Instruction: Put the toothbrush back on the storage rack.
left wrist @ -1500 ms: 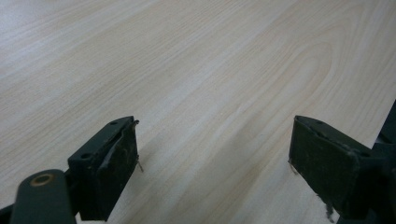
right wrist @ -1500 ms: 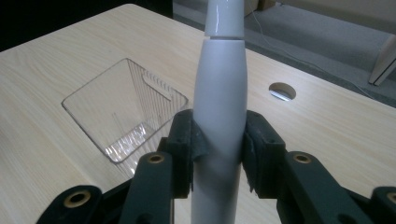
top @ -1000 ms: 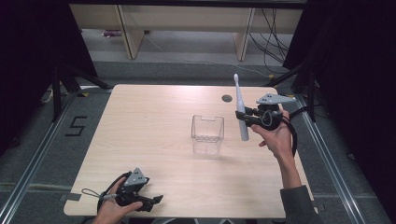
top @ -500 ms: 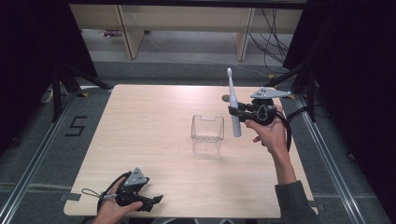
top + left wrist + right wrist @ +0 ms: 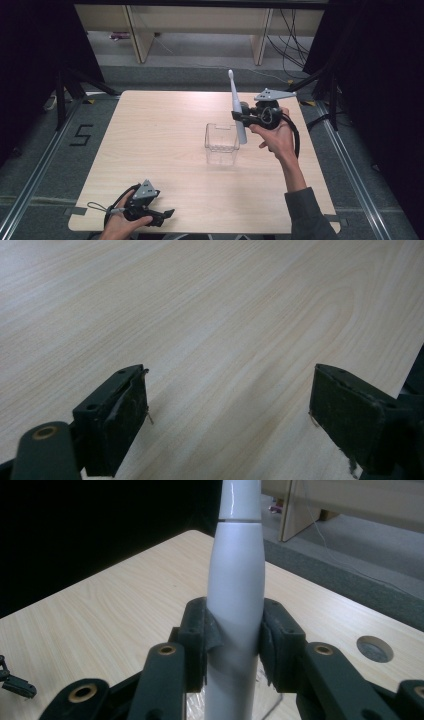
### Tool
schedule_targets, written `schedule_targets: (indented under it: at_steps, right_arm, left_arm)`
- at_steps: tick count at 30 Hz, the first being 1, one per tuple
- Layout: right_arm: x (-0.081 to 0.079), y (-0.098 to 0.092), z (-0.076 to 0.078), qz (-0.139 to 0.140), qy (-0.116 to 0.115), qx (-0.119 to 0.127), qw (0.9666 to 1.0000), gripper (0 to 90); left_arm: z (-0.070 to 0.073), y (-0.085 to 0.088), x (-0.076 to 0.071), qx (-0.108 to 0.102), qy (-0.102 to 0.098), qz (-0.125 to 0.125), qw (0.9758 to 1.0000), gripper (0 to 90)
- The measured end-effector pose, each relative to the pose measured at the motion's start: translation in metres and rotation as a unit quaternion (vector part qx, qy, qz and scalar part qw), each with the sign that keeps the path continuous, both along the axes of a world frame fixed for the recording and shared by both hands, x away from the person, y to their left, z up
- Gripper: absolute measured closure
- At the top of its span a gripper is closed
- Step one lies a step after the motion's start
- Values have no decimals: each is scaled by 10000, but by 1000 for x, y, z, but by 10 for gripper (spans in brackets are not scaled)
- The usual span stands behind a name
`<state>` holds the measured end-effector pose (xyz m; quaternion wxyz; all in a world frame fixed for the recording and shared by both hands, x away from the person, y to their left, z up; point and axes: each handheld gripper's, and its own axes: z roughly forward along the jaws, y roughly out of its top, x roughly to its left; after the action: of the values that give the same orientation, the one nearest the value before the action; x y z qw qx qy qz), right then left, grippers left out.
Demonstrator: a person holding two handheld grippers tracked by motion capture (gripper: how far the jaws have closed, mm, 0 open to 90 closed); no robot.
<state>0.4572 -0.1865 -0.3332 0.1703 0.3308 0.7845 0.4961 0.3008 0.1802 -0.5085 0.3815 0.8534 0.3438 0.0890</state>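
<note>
Item: white plastic electric toothbrush [image 5: 236, 111], slender, handle widening toward the base. It is standing nearly upright at centre right of the high view, bristle end up, its lower end hanging just above the right rim of the clear square plastic container [image 5: 221, 145]. Since a second ago it is shifting leftward in that frame, from well right of the container to directly beside it; judged, the carry is nearing its end and the lowering into the container is the step remaining.

Item: right gripper [image 5: 241, 116]. Its jaws are standing at a narrow setting, unchanged over the past second, pads pressing both sides of the toothbrush handle [image 5: 235, 615] in the right gripper view.

Item: left gripper [image 5: 167, 214]. It is resting at lower left of the high view on the pale wood-grain table [image 5: 160, 130], unmoved. Its jaws are standing wide apart, nothing between them but bare tabletop [image 5: 225, 340].
</note>
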Motion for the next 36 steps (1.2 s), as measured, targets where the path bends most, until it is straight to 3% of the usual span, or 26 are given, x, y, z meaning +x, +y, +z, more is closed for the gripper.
schedule_targets:
  at_steps: [1,6,10,11,12,16,20,21,22,23,30,32,36]
  right_arm:
    - [1,4,-1,10,108,35,9999,666]
    - [6,14,-6,48,170,-15,9998,666]
    - [12,21,-10,136,87,-38,9999,667]
    - [11,23,-10,89,205,-11,9997,666]
    - [13,24,-11,123,139,-47,9998,666]
    - [16,30,-16,115,124,-46,9998,666]
    - [21,38,-26,138,388,-191,9990,666]
    - [21,38,-26,138,388,-191,9990,666]
    - [24,41,-32,161,235,-354,9990,666]
    - [25,42,-35,176,251,-317,9990,666]
    - [28,49,-48,145,456,-738,9961,666]
    - [29,51,-50,131,481,-860,9951,666]
    - [29,55,-57,169,549,-986,9935,667]
  left_arm:
    - [0,0,0,2,0,-4,10000,148]
    - [0,0,0,4,8,-2,10000,149]
    - [0,0,0,13,12,10,10000,149]
    - [1,0,0,-34,26,-31,10000,149]
    - [0,-1,-1,-140,35,44,9999,149]
    - [0,0,0,-18,10,8,10000,149]
    - [0,0,0,-16,19,-6,10000,149]
    - [0,0,0,-16,19,-6,10000,149]
    - [0,0,-1,-55,38,-28,10000,149]
    - [0,0,-1,-49,36,-54,10000,149]
    - [0,-1,-1,-97,51,-9,9999,149]
    - [0,0,-1,-28,53,-60,10000,149]
    - [0,-1,-1,-42,51,-49,10000,149]
